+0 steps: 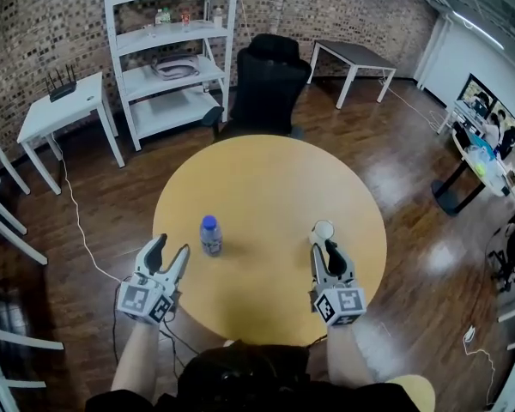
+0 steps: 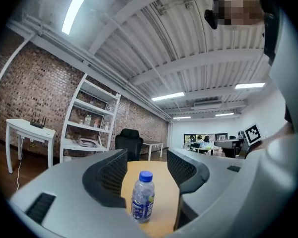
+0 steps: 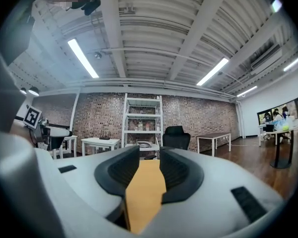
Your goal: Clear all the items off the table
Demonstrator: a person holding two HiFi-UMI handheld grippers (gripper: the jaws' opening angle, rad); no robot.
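A clear water bottle (image 1: 210,235) with a blue cap stands upright on the round yellow table (image 1: 266,178), left of centre. My left gripper (image 1: 172,245) hovers at the table's near left edge, just left of the bottle. In the left gripper view the bottle (image 2: 142,196) stands ahead in the gap between the spread jaws, untouched; the left gripper (image 2: 146,165) is open. A small white round object (image 1: 324,228) lies just beyond my right gripper (image 1: 324,247). The right gripper (image 3: 149,170) shows a narrow gap with only tabletop in it; it is open.
A black office chair (image 1: 270,80) stands behind the table. A white shelf unit (image 1: 176,50) and a small white table (image 1: 64,110) are at the back left, a dark table (image 1: 352,58) at the back right. A white cable (image 1: 77,221) trails over the wooden floor.
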